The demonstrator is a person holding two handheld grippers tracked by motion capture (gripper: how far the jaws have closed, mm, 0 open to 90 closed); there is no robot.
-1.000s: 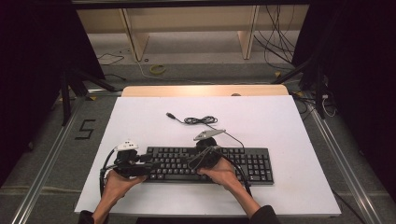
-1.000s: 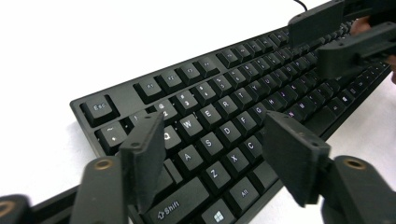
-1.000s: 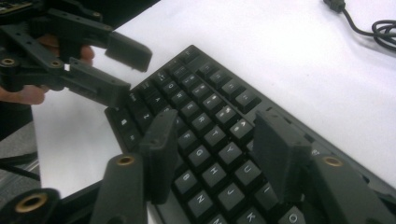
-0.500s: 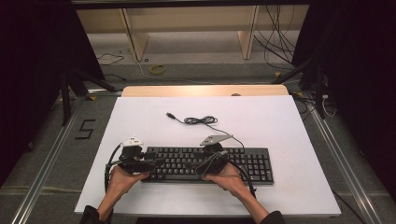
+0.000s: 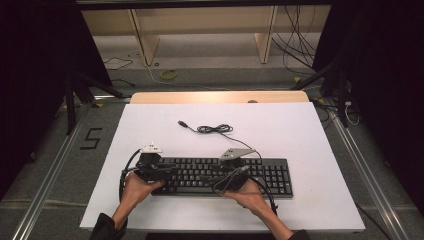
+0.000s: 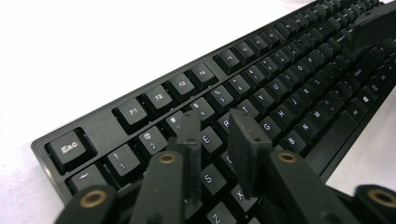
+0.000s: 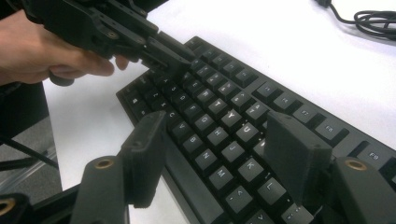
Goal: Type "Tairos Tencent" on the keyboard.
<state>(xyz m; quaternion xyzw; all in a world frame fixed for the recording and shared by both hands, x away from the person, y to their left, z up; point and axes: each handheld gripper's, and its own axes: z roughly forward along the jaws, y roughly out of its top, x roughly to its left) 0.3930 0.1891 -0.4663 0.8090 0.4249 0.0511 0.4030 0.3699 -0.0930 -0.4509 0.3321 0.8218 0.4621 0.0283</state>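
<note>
White board (image 5: 300,125) covers the table, with a pale wooden strip along its far edge and dark floor to either side. On its near half lies the black keyboard (image 5: 220,176), long side running left to right, flat on the board and close to the person's edge.

Over the keyboard's left end sits the left gripper (image 5: 167,175), held in the left hand (image 5: 134,189). In the left gripper view its two black jaws stand a narrow gap apart above the letter keys around E and R (nothing sits between them), and they have just been closing. No key is pinched; the pads hover over the key tops.

Above the middle of the keyboard is the right gripper (image 5: 231,176), held in the right hand (image 5: 250,196). In the right gripper view its jaws are spread wide, one over the front edge near the space bar and the other over the keys near K and L, and they have just been opening a little. Nothing is clamped between them.

Farther back on the board, well apart from the keyboard, lies a coiled black cable (image 5: 212,129) with a plug at its left end.
</note>
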